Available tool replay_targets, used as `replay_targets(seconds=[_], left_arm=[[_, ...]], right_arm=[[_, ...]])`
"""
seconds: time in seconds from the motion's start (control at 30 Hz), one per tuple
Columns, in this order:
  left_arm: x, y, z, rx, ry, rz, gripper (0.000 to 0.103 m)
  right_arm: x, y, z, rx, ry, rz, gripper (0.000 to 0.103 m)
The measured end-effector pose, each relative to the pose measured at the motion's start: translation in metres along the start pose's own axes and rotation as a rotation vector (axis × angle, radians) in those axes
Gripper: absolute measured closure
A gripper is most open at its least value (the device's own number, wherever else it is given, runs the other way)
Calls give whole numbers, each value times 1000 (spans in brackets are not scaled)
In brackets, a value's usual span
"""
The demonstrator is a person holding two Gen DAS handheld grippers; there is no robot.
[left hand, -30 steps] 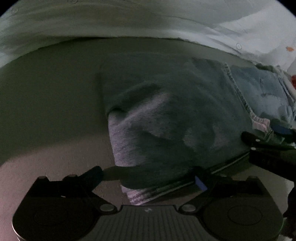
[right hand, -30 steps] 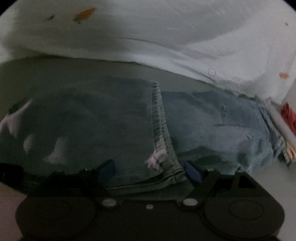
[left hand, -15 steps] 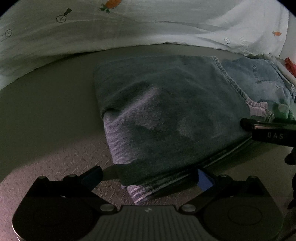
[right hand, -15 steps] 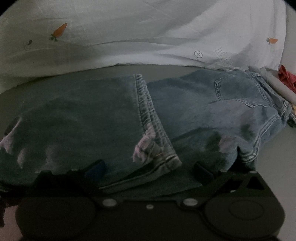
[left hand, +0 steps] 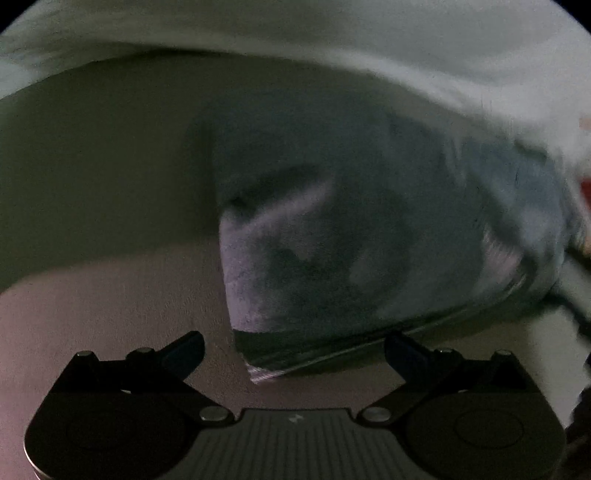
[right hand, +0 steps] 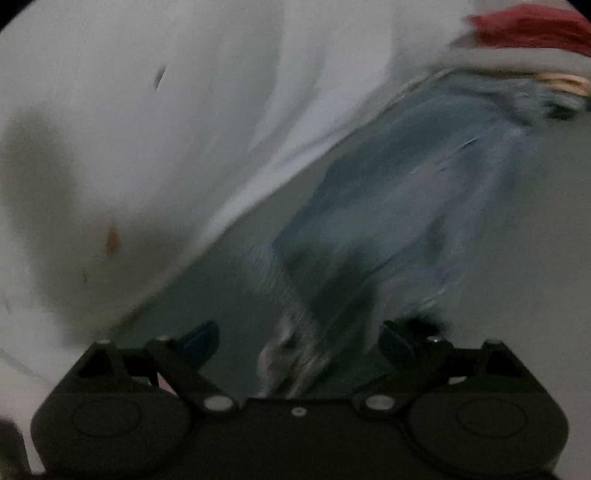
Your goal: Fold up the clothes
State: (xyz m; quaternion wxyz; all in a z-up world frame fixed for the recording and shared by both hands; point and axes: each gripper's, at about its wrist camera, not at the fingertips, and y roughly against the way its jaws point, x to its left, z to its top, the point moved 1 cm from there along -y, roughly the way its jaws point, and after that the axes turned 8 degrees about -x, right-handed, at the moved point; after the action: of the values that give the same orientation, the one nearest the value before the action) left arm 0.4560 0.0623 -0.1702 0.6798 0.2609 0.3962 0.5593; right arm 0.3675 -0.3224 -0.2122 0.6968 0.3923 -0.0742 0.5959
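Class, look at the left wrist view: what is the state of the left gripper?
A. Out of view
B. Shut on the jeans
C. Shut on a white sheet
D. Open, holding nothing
D: the left gripper has its fingers spread wide, the folded jeans lying ahead unclamped.

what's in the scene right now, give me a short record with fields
garment: folded blue denim jeans, lying flat
surface: plain grey-beige bed surface
behind the garment: white sheet with small orange prints, bunched
far end: red fabric item, kind unclear
left tool: open, empty, close to the near corner of the jeans
right tool: open, empty, the hem edge of the jeans between its fingers
image quality: right wrist view heavily motion-blurred, left wrist view dim and blurred at the right side
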Motion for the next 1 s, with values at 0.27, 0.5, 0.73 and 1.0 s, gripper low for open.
replay_targets(seconds=[0.27, 0.5, 0.73, 1.0], left_arm=[[-71, -9, 39, -132, -165, -65, 0], [-137, -96, 69, -83, -295, -60, 0], [-163, -139, 59, -83, -388, 9, 0], [-160, -134, 51, -117, -393, 10, 0]], right_arm=[[-127, 1, 62, -154, -169, -226, 20], [-185, -43, 124, -259, -144, -274, 28], [-209, -93, 162, -261, -113, -262, 27], [-196, -109, 173, -256, -89, -240, 86]])
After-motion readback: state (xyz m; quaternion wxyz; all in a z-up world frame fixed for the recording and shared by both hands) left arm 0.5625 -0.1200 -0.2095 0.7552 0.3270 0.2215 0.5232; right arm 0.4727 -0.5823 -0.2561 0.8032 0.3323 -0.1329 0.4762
